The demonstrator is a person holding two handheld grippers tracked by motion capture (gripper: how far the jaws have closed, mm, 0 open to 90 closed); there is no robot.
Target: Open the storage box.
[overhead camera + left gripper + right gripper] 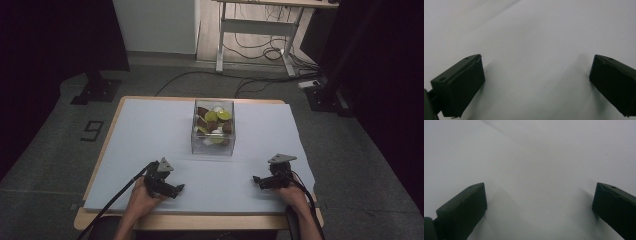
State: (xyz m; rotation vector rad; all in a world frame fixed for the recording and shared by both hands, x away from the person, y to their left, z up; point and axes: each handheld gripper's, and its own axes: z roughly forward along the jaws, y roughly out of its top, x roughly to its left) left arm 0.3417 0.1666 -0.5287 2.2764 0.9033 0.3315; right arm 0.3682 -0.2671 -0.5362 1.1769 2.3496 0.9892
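Observation:
A clear plastic box (213, 145) stands at the middle of the table's far half, holding several small round pieces in yellow-green, dark brown and white. My left gripper (176, 189) rests low over the pale sheet near the front left, pointing right, its jaws wide apart with nothing between them. In its own view the left gripper (536, 77) has only bare sheet between the two black fingers (461, 87). My right gripper (257, 180) lies at the front right, pointing left, open and empty. The right gripper (539, 205) looks onto plain sheet in its own view.
The pale blue-grey sheet (150, 130) covers most of the wooden table (107, 142). Cables trail from both grippers off the front edge. Behind the table stand a white desk frame (260, 30), floor cables and dark stands at both sides.

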